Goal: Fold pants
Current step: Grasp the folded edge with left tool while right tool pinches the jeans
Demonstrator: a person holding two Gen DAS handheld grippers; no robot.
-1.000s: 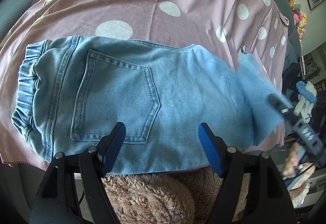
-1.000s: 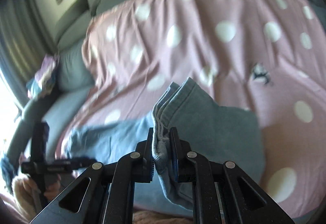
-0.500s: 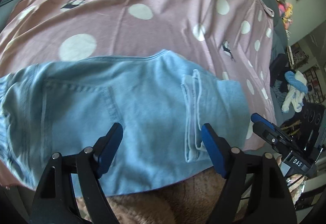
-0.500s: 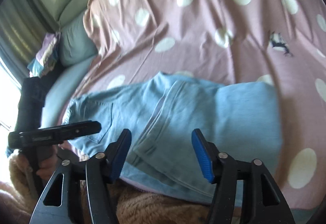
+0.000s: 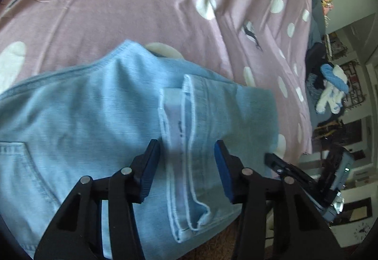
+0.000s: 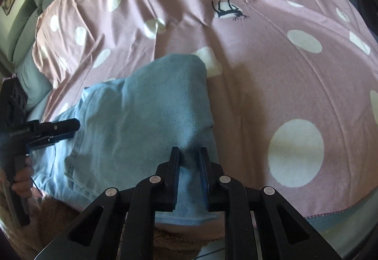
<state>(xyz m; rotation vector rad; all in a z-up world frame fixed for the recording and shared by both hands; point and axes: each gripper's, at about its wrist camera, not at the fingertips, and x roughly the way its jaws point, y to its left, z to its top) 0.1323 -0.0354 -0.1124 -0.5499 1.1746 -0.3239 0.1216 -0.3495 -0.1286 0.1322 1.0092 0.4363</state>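
Note:
Light blue denim pants (image 5: pixel 82 118) lie folded on the pink dotted sheet, the leg hems (image 5: pixel 184 141) laid back across the upper part. My left gripper (image 5: pixel 186 165) straddles those hems with its jaws closing; the blue pads stand clear of the cloth on both sides. In the right wrist view the pants (image 6: pixel 141 118) show a folded right end. My right gripper (image 6: pixel 190 172) is closing there, and its pads pinch a ridge of denim at the near edge. The left gripper (image 6: pixel 54 130) shows at the left, held by a hand (image 6: pixel 21 179).
The pink sheet with white dots (image 6: pixel 283 71) covers the whole surface and extends far and to the right. Brown fluffy fabric (image 6: pixel 177 243) lies under the near edge. Grey cushions (image 6: pixel 28 7) stand at the back left. Soft toys (image 5: pixel 330 87) lie beyond the sheet's right edge.
The right gripper laid the leg ends over the pants, let go, then moved to the folded right end and closed on it. The left gripper moved right to the hems and narrowed.

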